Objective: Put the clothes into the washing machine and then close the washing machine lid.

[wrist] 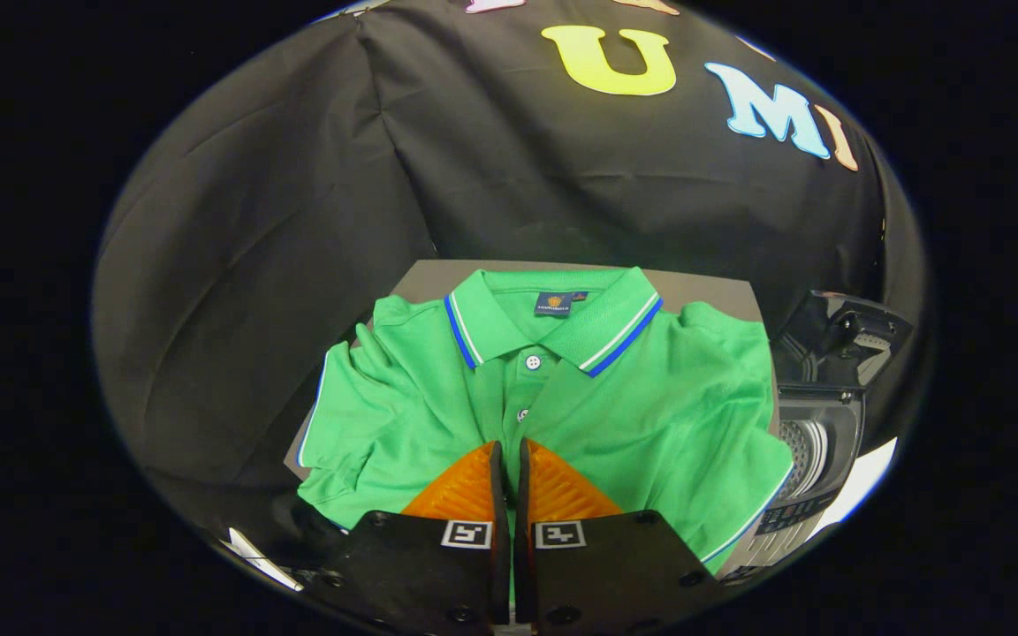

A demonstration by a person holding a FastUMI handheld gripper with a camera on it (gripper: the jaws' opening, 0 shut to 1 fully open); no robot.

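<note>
Gripper [509, 452] nearly closed over green polo shirt [633, 397] — pinch unclear, washing machine [814, 450] half-seen

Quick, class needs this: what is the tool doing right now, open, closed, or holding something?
Tool: fingers nearly together with a thin gap, poised over the green polo shirt; whether cloth is pinched between them cannot be told.

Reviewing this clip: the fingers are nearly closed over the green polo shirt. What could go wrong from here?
1. The gripper has its fingers almost together over the placket of the green polo shirt with blue-and-white trimmed collar; whether cloth is caught is unclear, so a lift may come up empty or with a thin pinch that slips.
2. The shirt lies spread wide across the grey board, so trailing sleeves could snag on the rim of the open dark-cased washing machine beside it.
</note>
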